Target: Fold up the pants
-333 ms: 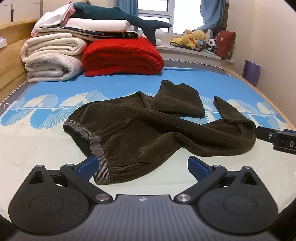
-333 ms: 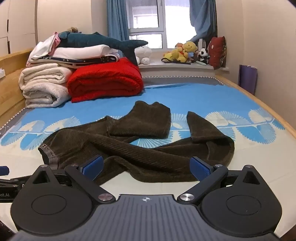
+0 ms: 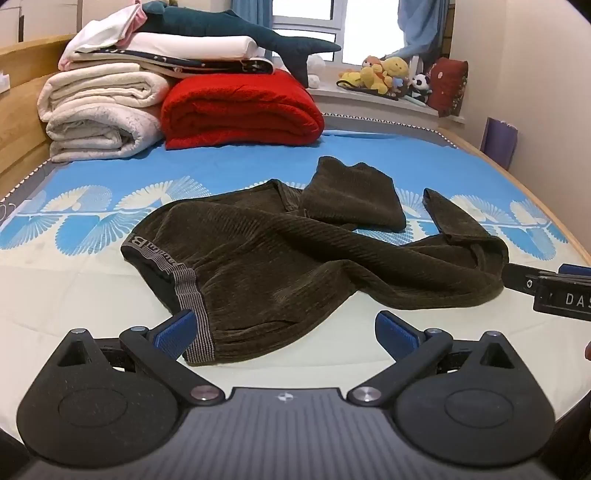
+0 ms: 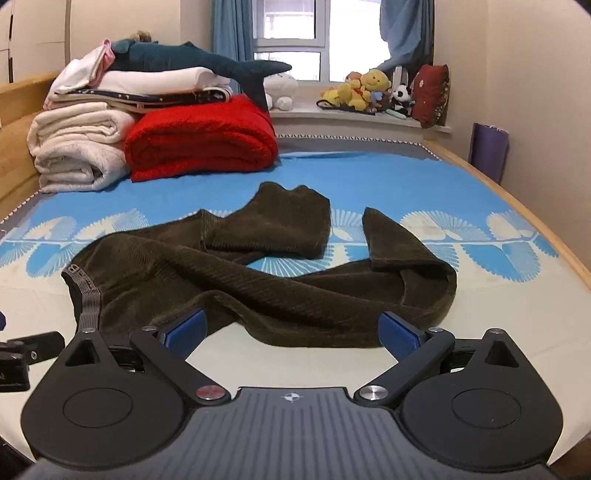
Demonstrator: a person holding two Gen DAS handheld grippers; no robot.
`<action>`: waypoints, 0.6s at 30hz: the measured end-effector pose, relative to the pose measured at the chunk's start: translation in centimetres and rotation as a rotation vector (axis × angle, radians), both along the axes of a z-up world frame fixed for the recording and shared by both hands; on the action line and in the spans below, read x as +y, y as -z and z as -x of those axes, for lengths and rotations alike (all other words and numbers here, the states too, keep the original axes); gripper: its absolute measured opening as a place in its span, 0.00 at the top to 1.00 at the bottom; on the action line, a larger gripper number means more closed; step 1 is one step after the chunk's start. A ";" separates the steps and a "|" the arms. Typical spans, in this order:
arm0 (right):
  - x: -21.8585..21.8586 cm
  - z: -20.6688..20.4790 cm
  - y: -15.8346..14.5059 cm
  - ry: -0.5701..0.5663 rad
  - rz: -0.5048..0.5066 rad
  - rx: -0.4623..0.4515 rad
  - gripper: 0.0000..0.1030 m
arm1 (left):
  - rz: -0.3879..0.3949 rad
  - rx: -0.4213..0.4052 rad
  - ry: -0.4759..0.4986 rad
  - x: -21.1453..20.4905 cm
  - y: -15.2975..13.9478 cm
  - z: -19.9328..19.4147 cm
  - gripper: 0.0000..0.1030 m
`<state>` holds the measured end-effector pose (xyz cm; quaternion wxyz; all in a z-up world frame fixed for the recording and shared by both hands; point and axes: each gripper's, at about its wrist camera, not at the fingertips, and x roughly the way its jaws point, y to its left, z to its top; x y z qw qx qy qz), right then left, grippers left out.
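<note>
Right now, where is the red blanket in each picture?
Left wrist view: the red blanket is upper left of centre, behind the pants.
Right wrist view: the red blanket is upper left, nearer the left edge, behind the pants.
Shared landmark: the toy shark lies on the stack of folded bedding above the red blanket in both.

The left gripper (image 3: 283, 328) fills the bottom of its frame: a dark grey ribbed body with a small round emblem in the middle, two black rounded side plates, black link arms with silver screws, and blue fingers (image 3: 173, 332). The right gripper (image 4: 291, 330) looks the same, but one of its screws is red.
</note>
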<state>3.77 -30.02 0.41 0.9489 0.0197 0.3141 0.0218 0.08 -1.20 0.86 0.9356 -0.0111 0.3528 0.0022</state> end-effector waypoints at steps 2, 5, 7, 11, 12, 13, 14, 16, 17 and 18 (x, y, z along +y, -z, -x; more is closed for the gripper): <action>0.5 0.1 0.0 0.000 0.006 0.002 0.04 | 0.001 0.000 0.005 0.6 1.1 -0.3 0.00; 1.5 0.5 0.1 0.004 0.015 0.004 0.04 | 0.002 -0.001 0.005 0.6 1.1 -0.3 0.00; 2.5 0.9 0.1 0.006 0.010 0.006 0.04 | 0.001 0.000 0.005 0.6 1.1 -0.3 0.00; 3.5 1.0 0.1 0.009 0.015 0.009 0.04 | 0.002 0.004 0.006 0.6 1.1 -0.5 0.00; 3.5 1.0 0.2 0.009 0.015 0.012 0.04 | 0.000 0.004 0.007 0.5 1.2 -0.5 0.00; 3.5 1.0 0.2 0.010 0.014 0.013 0.04 | -0.001 0.003 0.007 0.4 1.1 -0.5 0.00; 3.5 1.1 0.2 0.010 0.014 0.013 0.04 | 0.000 0.004 0.007 0.4 1.1 -0.5 0.00; 3.3 1.0 0.1 0.011 0.011 0.015 0.04 | 0.000 0.004 0.007 0.3 1.2 -0.5 0.00; 3.3 1.0 0.1 0.012 0.011 0.015 0.04 | 0.000 0.003 0.007 0.3 1.2 -0.5 0.00; 3.3 1.0 0.1 0.011 0.011 0.014 0.04 | -0.001 0.003 0.008 0.3 1.2 -0.5 0.00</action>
